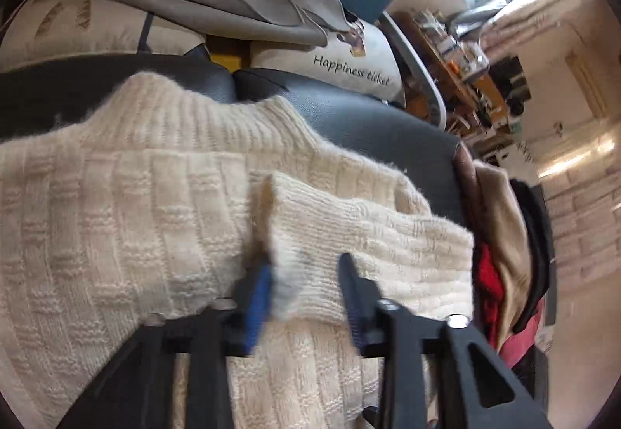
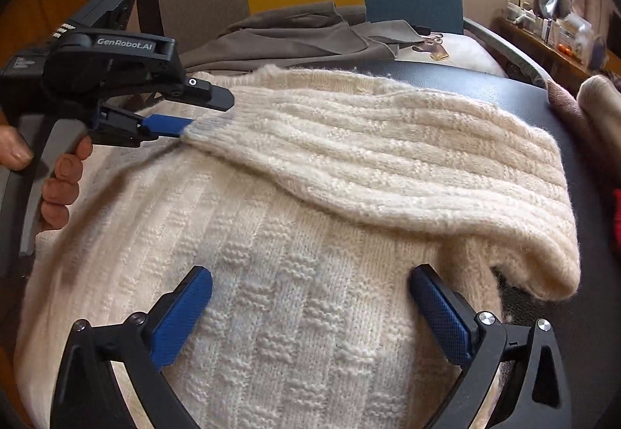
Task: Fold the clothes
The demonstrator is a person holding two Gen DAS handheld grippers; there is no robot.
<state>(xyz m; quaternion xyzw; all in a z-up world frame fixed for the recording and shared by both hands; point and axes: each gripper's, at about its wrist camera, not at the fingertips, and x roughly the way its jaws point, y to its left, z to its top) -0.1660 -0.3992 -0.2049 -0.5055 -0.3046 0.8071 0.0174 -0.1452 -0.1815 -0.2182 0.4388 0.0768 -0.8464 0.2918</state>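
A cream knitted sweater (image 2: 295, 266) is being spread over a dark leather seat (image 2: 516, 87), its collar lying toward the seat's back edge. One sleeve (image 2: 388, 161) is being laid across the body of the sweater, from the seat's right edge toward the middle. The cuff of that sleeve (image 1: 306, 266) is being pinched by the left gripper (image 1: 306, 281), whose blue pads are being kept narrow with the knit between them; in the right wrist view the same gripper (image 2: 186, 128) is being held by a hand (image 2: 58, 180) at the sweater's left side. The right gripper (image 2: 310, 297) is being held wide apart over the lower body of the sweater, nothing being gripped between its pads. A grey garment (image 2: 295, 33) is being carried on cushions behind the seat's back edge. More clothes (image 1: 504, 235) are being piled past the seat's right edge.
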